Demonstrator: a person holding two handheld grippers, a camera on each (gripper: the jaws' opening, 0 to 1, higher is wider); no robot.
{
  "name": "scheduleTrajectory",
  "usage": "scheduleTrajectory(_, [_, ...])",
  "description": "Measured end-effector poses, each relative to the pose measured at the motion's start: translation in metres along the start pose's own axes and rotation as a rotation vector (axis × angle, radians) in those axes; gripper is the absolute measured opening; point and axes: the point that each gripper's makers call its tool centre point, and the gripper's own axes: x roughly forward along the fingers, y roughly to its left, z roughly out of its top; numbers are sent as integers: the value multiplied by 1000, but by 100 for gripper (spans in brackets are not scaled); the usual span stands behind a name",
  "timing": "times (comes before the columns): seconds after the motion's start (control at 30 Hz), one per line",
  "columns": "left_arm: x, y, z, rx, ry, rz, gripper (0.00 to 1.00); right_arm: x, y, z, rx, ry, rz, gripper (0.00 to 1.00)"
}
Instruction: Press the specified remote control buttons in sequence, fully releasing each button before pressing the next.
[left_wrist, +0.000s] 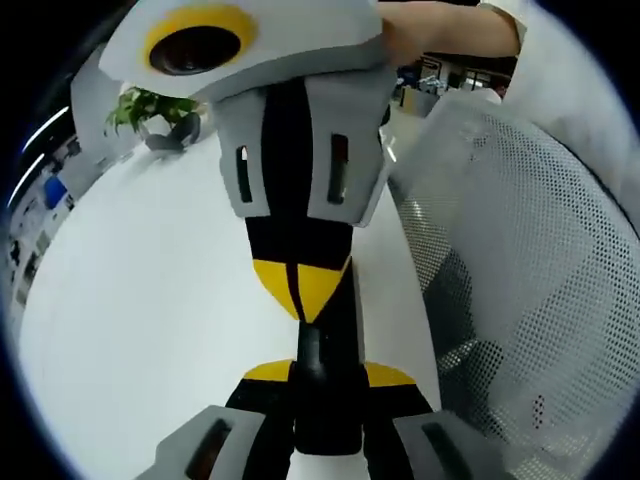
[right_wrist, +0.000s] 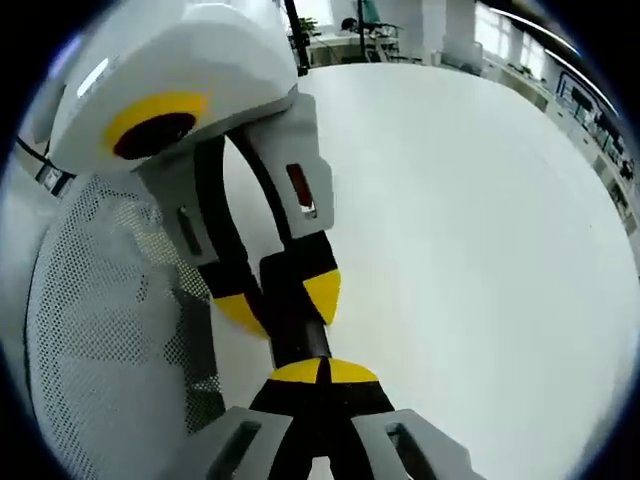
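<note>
Left claw (left_wrist: 329, 374) clamped on the black remote (left_wrist: 325, 405) — jaws apart, one on each side of it, above the white desk (left_wrist: 150, 300). Right claw (right_wrist: 322, 372) has its jaws together, yellow tips meeting at the remote's exposed end — whether they actually touch it, can't tell. White mesh chair (left_wrist: 520, 250) just beside the desk edge, potted plant (left_wrist: 150, 108) at the far end.
</note>
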Motion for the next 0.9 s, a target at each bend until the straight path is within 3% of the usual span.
scheduleTrajectory(0.13, [1,0,2,-3,-9,-4,22,2,-1,0,-40,35,-23,0])
scheduleTrajectory(0.33, [2,0,2,0,-10,-4,22,1,-2,-2,-3,21,-43,0])
scheduleTrajectory(0.5, [2,0,3,-12,-32,6,22,-2,-1,-1,-36,-95,-84,0])
scheduleTrajectory(0.57, [1,-1,3,-8,-38,9,22,-3,5,2,23,-148,-76,0])
scheduleTrajectory(0.63, [1,-1,3,-8,-41,13,22,-5,14,11,22,-199,-58,0])
scheduleTrajectory(0.8, [1,0,3,-3,-41,9,22,0,18,1,-100,-102,-84,0])
scheduleTrajectory(0.83, [1,0,3,-2,-42,7,22,0,17,8,-115,-142,-86,0])
scheduleTrajectory(0.9, [1,0,4,-5,-45,5,22,-1,18,6,-111,-135,-80,0])
